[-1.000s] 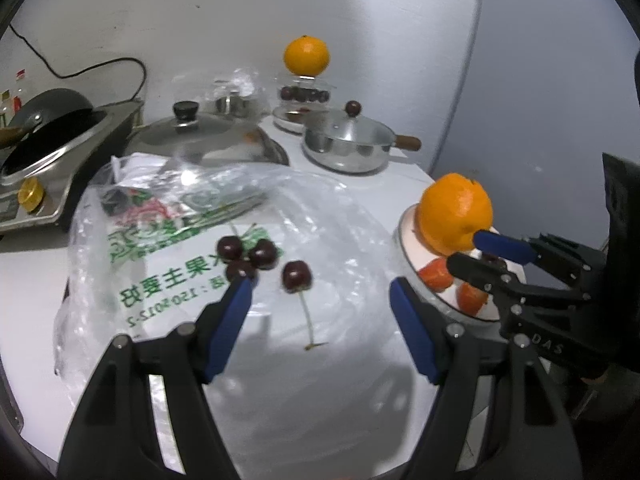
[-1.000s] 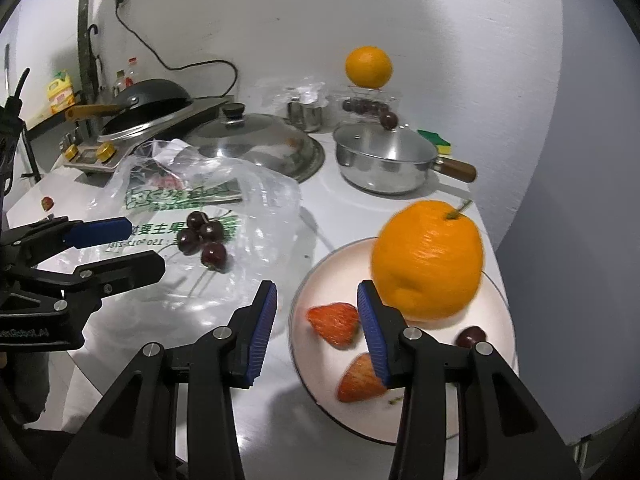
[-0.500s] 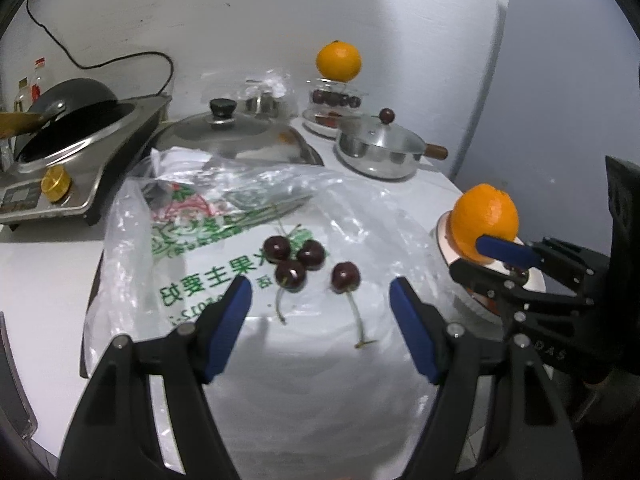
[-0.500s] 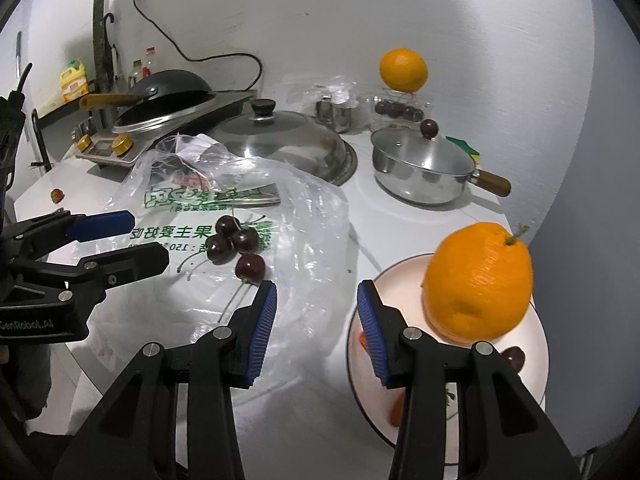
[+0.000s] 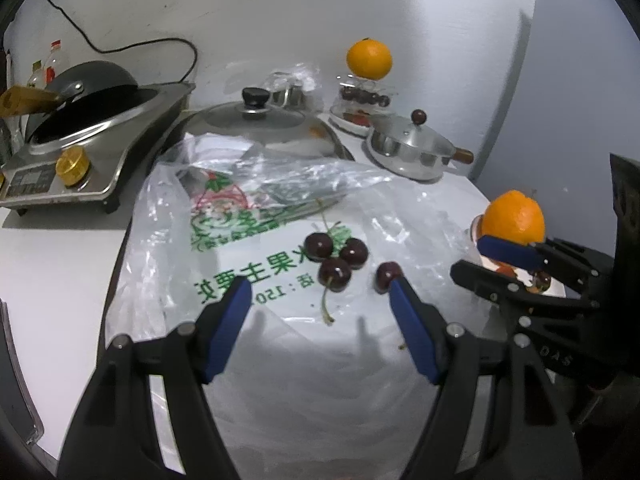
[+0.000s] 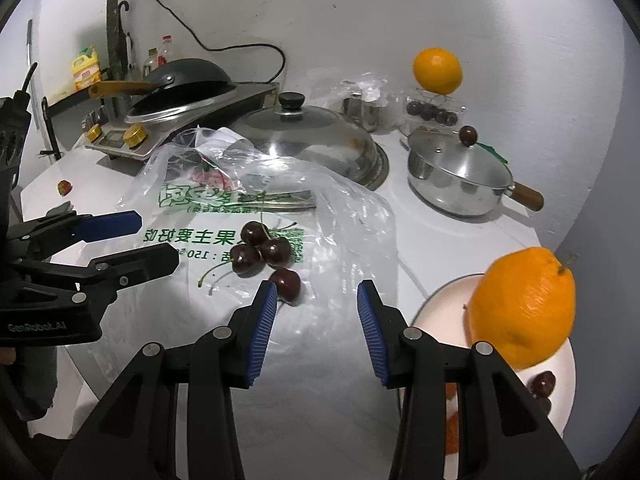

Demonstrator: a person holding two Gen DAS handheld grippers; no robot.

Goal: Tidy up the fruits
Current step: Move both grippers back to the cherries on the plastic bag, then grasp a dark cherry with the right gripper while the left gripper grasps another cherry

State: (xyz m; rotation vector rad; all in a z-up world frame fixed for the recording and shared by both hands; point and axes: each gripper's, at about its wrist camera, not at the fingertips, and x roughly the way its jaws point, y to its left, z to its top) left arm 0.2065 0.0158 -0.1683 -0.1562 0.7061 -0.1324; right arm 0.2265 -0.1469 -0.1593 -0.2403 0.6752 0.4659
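With both my left gripper [image 5: 320,288] and right gripper [image 6: 317,294] spread and empty over the dark red cherries [image 6: 260,254] on the crinkled clear plastic bag [image 6: 348,216], I fear pinching film or rolling one away.

White counter [image 6: 448,236]: plastic bag [image 6: 344,216], plate [image 6: 436,312], saucepan [image 6: 456,176], stove [image 6: 160,136].

A home kitchen, plainly lived in and cooked in.

A black wok with a wooden handle [image 6: 180,80] sits on a steel induction cooker with brass knobs [image 5: 76,160], its black power cord [image 6: 224,44] running up the white wall to a socket. On the white counter [image 6: 452,236] stand a domed steel-and-glass pot lid [image 6: 308,136] and a small lidded steel saucepan [image 6: 456,176]; oil and sauce bottles [image 6: 160,54] crowd the back corner.
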